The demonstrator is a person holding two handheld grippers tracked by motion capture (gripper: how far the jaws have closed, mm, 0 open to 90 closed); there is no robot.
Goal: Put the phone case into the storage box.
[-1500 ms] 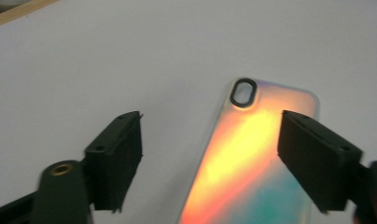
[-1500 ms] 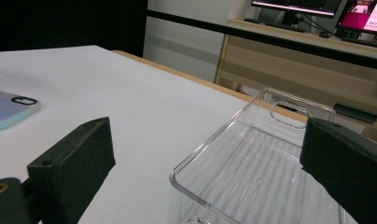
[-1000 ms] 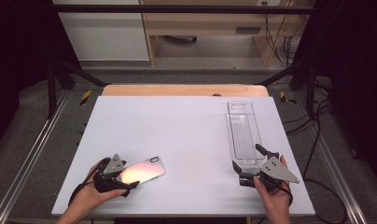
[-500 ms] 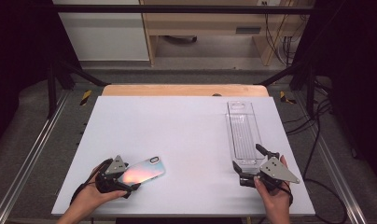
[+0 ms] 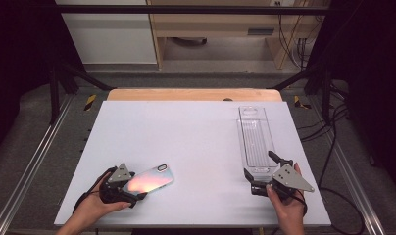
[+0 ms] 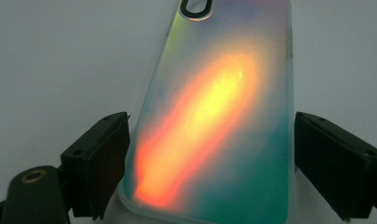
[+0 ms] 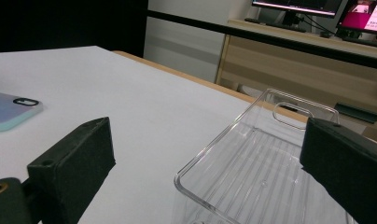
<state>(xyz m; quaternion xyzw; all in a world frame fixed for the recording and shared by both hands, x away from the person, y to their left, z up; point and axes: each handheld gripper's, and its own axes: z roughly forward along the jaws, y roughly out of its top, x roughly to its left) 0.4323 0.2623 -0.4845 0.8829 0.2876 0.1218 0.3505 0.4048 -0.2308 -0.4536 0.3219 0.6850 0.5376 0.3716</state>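
An iridescent phone case (image 5: 149, 179) lies flat near the table's front left, camera cutout pointing away. My left gripper (image 5: 136, 187) straddles its near end. In the left gripper view the case (image 6: 214, 116) sits between the two black pads; the jaws have just been closing and a thin gap remains at the right pad (image 6: 336, 163). A long clear plastic tray (image 5: 255, 137) lies at the right. My right gripper (image 5: 261, 165) stands open at its near end, with the tray's corner (image 7: 261, 182) between wide-apart jaws. The case (image 7: 9, 109) is far left in the right gripper view.
The white table top (image 5: 186, 127) ends in a wooden strip (image 5: 193, 94) at the far side. Metal rails (image 5: 34, 161) run along both sides. Cables (image 5: 333, 127) hang off the right. A wooden bench and monitors (image 7: 317, 9) stand beyond the table.
Both hands have stayed where they were. The phone case and the tray lie in the same places.
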